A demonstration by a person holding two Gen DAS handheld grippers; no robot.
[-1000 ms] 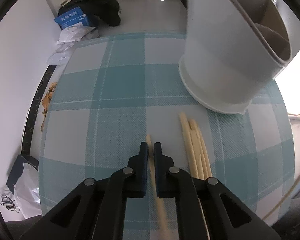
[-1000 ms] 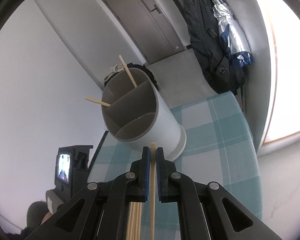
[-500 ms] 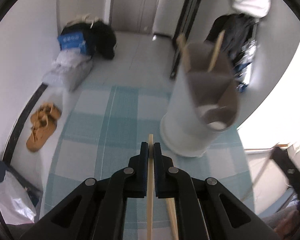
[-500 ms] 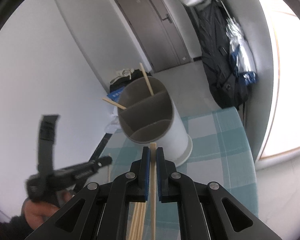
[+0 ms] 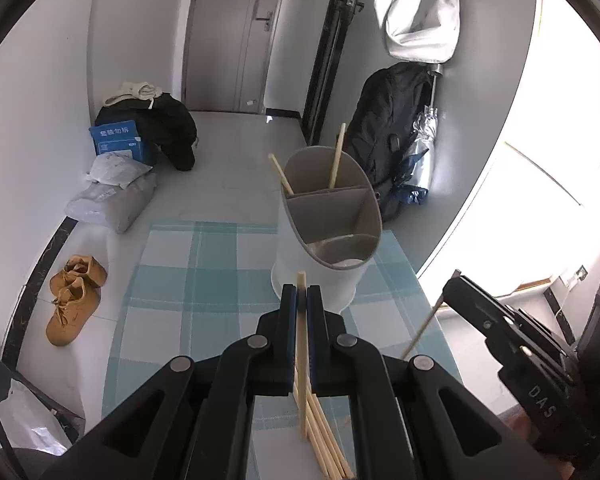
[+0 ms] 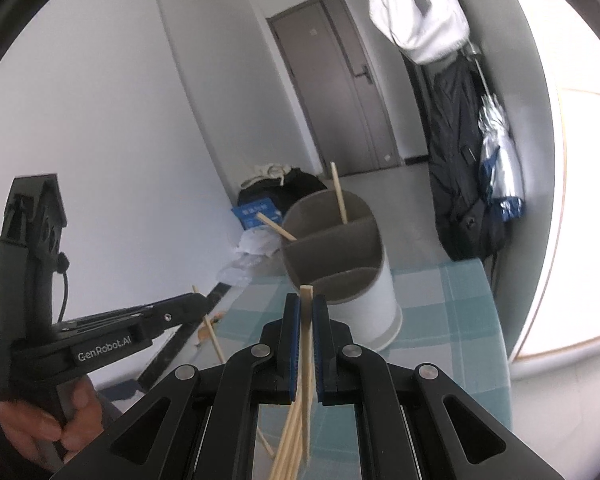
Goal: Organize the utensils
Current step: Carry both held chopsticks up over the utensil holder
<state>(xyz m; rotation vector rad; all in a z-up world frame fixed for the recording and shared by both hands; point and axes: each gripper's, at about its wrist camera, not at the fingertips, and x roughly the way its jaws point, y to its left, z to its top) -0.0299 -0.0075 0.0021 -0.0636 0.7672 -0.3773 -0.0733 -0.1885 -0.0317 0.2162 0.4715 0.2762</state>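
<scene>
Clamping 1 chopstick each, the left gripper (image 5: 301, 300) and right gripper (image 6: 306, 312) hover raised, jaws pinched tight, facing the divided holder (image 5: 332, 216) for dropping in.

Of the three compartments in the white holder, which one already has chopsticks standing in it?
The farthest compartment of the holder: two chopsticks lean inside it. The middle and nearest compartments show none.
</scene>
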